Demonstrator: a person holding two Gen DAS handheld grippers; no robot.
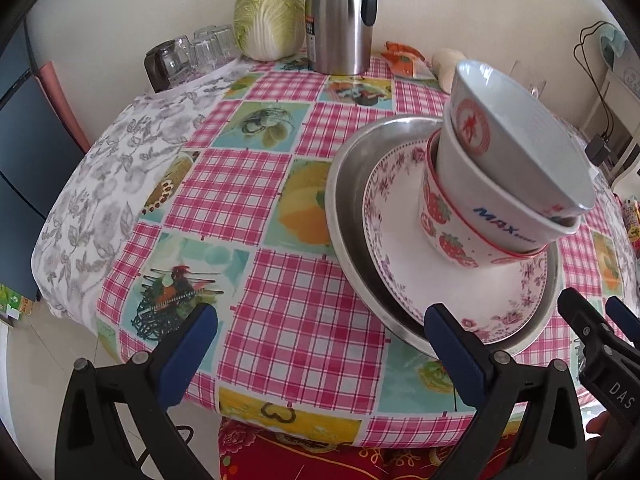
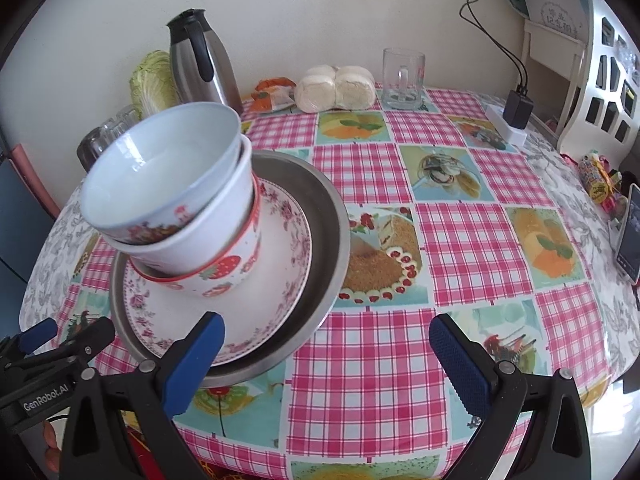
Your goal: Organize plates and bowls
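3 bowls (image 1: 516, 184) sit one inside another on the flowery plate (image 1: 404, 264), and the plate sits in the metal pan (image 1: 348, 200) on the worktop (image 1: 280, 320). I think they are stacked to save room.

The left gripper (image 1: 320, 356) and right gripper (image 2: 326, 356) wait just beside the pan, jaws wide, holding nothing.

Only the right view shows the glass mug (image 2: 402, 78) behind the pan.

The left gripper (image 1: 320, 340) has its blue-padded fingers (image 1: 188, 356) spread wide, gripping nothing. The right gripper (image 2: 328, 354) is likewise spread wide, its fingers (image 2: 460, 364) bare. Each shows at the edge of the other's view, so the two sit side by side, near one another.
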